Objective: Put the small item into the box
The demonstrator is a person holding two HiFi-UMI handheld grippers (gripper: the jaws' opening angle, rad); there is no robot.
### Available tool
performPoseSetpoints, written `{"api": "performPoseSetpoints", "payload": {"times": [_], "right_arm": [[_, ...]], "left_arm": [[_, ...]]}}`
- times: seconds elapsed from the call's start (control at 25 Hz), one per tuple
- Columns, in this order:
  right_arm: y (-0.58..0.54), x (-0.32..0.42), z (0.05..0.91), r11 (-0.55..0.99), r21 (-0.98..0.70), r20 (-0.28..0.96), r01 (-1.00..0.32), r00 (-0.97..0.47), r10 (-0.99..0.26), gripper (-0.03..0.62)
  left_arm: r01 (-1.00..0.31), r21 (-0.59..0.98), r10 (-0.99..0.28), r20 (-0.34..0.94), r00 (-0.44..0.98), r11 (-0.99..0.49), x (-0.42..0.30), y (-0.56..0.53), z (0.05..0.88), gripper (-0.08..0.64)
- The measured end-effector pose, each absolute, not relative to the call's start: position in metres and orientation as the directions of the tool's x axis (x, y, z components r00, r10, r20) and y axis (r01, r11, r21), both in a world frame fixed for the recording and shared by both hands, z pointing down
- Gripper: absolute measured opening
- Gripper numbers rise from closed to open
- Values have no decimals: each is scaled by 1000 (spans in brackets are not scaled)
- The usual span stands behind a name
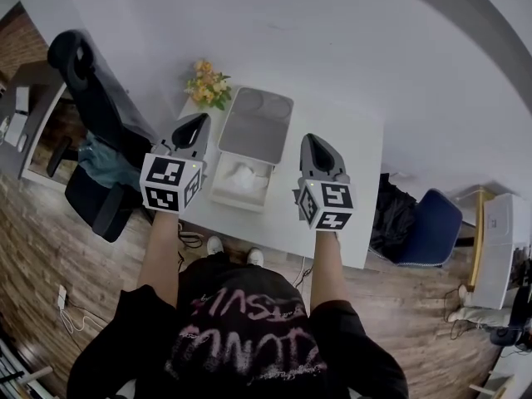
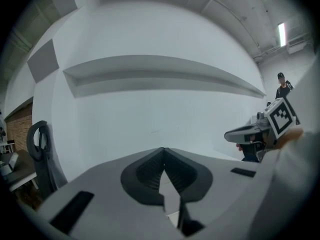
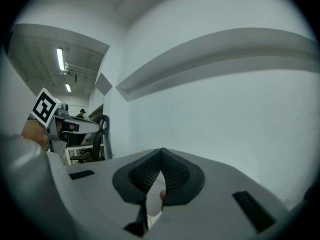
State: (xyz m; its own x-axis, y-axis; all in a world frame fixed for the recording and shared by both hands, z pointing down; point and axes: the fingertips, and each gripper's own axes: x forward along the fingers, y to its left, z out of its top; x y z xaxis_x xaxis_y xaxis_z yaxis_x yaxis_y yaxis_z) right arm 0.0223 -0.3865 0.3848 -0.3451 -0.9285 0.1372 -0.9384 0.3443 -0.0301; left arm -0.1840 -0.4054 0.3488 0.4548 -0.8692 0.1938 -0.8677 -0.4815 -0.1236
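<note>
An open white box [image 1: 243,181] with crumpled white paper inside lies on the white table [image 1: 353,181], its grey lid [image 1: 256,125] folded back behind it. My left gripper [image 1: 193,130] hangs above the table left of the box, jaws shut and empty. My right gripper [image 1: 314,146] is held to the right of the box, also shut with nothing in it. In the left gripper view the closed tips [image 2: 163,150] point at a bare white wall. The right gripper view shows the same, with its tips [image 3: 161,151] together. I cannot make out the small item in any view.
A pot of yellow flowers [image 1: 208,84] stands at the table's far left corner. A black office chair [image 1: 91,98] is to the left, a blue chair [image 1: 428,227] and a black bag [image 1: 391,214] to the right. A person [image 2: 283,86] stands far off.
</note>
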Motion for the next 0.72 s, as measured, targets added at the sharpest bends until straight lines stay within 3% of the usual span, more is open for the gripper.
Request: {"api": "performPoseSetpoints", "payload": {"times": [0.72], "right_arm": [[-388, 22, 365, 358, 5, 107, -934, -356, -928, 9]], "left_arm": [[-879, -149, -888, 153, 433, -453, -188, -398, 328, 2]]}}
